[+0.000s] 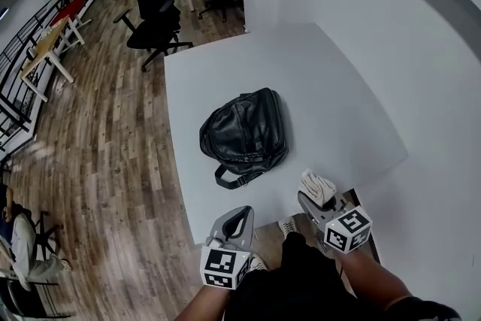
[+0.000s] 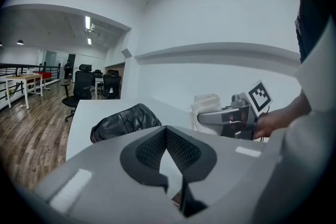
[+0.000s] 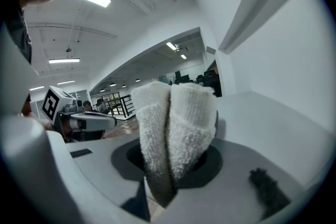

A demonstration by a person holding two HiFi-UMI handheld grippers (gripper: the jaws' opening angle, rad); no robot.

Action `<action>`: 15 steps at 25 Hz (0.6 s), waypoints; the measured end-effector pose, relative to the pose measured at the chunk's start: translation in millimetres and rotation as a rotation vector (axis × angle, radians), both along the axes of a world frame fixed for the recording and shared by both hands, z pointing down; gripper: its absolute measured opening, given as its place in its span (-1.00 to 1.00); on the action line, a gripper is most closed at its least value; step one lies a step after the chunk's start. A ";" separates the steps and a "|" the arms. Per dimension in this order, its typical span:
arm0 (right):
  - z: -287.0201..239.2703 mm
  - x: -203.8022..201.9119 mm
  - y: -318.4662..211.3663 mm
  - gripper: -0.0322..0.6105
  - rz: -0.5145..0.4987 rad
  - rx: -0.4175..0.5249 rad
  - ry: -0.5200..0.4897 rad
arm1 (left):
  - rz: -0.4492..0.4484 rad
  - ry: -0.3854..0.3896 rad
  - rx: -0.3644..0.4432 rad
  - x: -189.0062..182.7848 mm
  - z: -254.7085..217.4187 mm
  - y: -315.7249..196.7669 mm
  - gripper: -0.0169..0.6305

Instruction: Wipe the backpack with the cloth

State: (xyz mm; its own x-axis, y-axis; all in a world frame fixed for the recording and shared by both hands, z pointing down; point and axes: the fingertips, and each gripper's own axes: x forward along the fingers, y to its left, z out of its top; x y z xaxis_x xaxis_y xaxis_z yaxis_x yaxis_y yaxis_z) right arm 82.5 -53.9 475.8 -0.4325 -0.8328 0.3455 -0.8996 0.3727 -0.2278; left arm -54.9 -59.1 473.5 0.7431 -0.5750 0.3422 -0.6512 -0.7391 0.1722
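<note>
A black leather backpack lies flat in the middle of the white table, its handle strap toward me. My right gripper hovers at the table's near edge, right of the backpack and apart from it, shut on a folded white cloth. In the right gripper view the cloth stands up between the jaws and hides the backpack. My left gripper sits below the near edge, its jaws together with nothing in them. The left gripper view looks over the backpack, with the cloth to the right.
The table's left edge drops to a wooden floor. Black office chairs stand beyond the far corner, and a wooden desk at far left. A white wall borders the table's right side. A seated person is at bottom left.
</note>
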 end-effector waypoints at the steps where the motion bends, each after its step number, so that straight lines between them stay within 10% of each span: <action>1: 0.7 3.2 -4.0 -0.59 -0.003 0.000 0.000 | -0.004 -0.003 -0.002 2.9 0.2 -3.1 -0.93; 15: 23.0 53.5 -74.6 -0.58 -0.034 -0.008 0.004 | -0.034 -0.059 -0.008 52.7 9.4 -52.7 -0.93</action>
State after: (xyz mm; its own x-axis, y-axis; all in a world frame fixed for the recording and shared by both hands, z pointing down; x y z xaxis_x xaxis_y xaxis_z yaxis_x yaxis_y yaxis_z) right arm 136.0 -128.5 498.9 -0.4588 -0.8151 0.3537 -0.8875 0.4010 -0.2270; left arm -2.1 -111.9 482.9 0.7017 -0.5969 0.3889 -0.6851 -0.7151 0.1386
